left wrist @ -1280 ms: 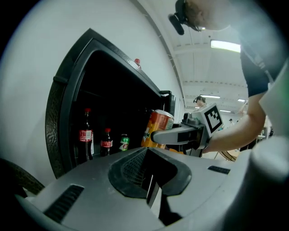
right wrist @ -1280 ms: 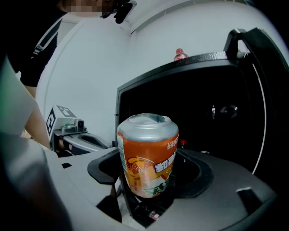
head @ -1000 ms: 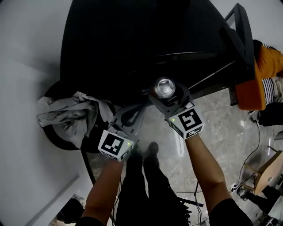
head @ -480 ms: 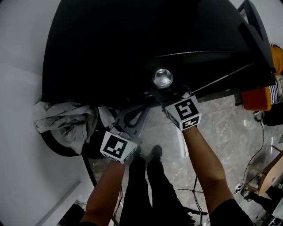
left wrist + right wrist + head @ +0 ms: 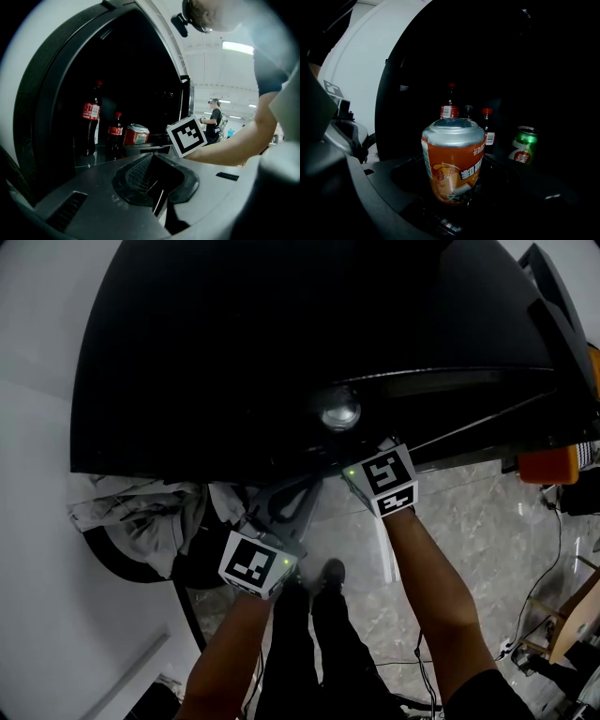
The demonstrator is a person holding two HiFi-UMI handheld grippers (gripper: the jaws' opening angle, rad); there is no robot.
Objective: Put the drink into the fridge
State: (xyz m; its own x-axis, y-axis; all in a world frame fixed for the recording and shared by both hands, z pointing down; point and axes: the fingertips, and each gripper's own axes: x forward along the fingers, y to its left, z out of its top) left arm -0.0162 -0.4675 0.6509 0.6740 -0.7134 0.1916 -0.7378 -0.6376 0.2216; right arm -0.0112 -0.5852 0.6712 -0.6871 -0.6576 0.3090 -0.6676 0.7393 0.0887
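Right gripper (image 5: 345, 427) was clamped on the orange can (image 5: 453, 159), held upright inside the open fridge (image 5: 42, 117). Left gripper (image 5: 157, 187) sat jaws together, empty, just outside the opening. Risk: pushing deeper could knock the cola bottles (image 5: 449, 110) or the green can (image 5: 523, 144) standing behind, and letting go before the base met the shelf could tip it.

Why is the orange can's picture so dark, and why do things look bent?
Right gripper view: the can is inside the unlit fridge, lit only from the front. Left gripper view: brighter, a ceiling light glaring; wide-angle lens bows the fridge opening. Head view: fridge nearly black.
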